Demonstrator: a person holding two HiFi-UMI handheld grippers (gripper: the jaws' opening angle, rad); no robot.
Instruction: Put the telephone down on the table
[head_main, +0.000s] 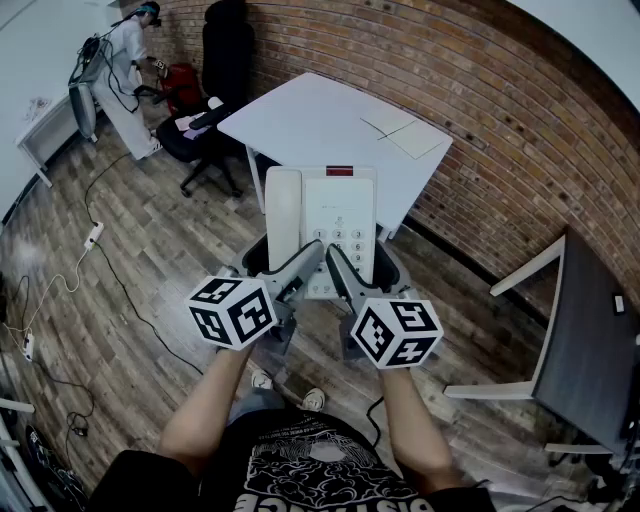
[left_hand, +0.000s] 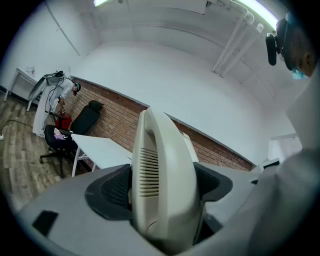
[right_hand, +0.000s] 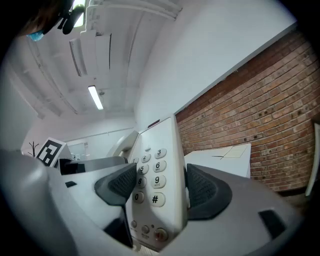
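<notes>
Between the jaws of the left gripper sits the handset side of the telephone, with the pads pressed on it. The right gripper clamps the keypad side likewise. Two grips at the near edge keep the unit level and probably keep the handset seated in its cradle. Ahead of both grippers stands the table. The telephone hangs in the air, not yet resting on it.

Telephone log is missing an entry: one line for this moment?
telephone: held in air, not on white table | left claw: shut on handset side | right claw: shut on keypad side
</notes>
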